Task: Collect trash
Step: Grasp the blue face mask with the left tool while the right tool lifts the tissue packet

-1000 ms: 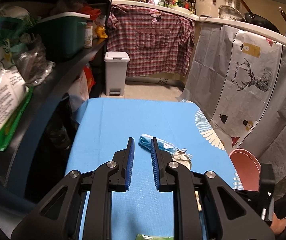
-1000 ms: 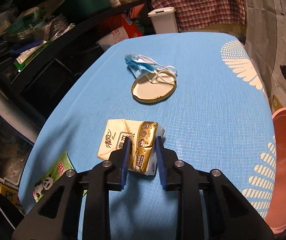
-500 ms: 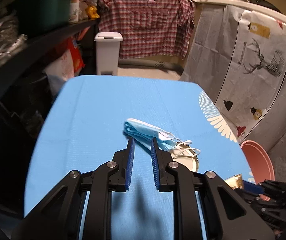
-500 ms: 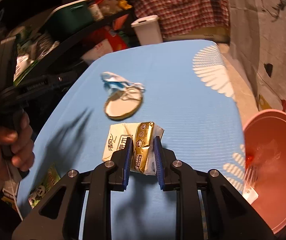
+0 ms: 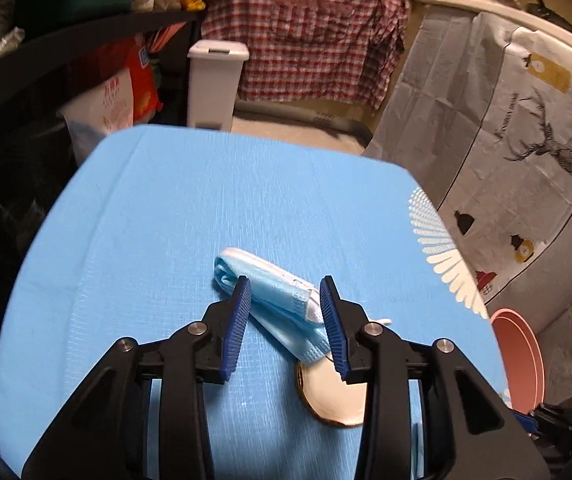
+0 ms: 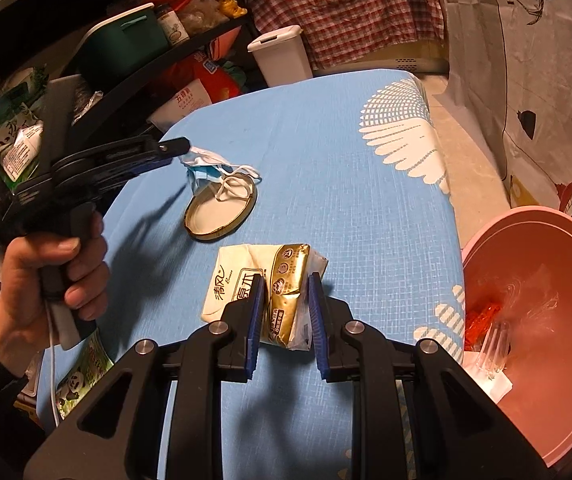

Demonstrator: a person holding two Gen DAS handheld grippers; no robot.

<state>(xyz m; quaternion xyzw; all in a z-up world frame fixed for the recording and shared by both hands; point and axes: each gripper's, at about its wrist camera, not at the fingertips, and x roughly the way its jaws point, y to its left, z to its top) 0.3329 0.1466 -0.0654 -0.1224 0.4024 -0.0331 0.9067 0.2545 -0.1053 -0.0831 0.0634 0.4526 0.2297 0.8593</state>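
Cluttered kitchen corner; blue-covered desk [image 5: 174, 216] with dark shelving close on one side. Pink bin [image 6: 545, 320] beside the desk's other edge already holds some wrappers. Right tool [image 6: 284, 312] is clamped on the tissue pack [image 6: 270, 284], not yet binned. Left tool [image 5: 284, 320], jaws just opened to a moderate gap, straddles the face mask [image 5: 270, 300] without pinching it. Metal lid [image 6: 220, 208] and a green wrapper [image 6: 82, 380] at the near edge remain. The far half of the desk lies bare.
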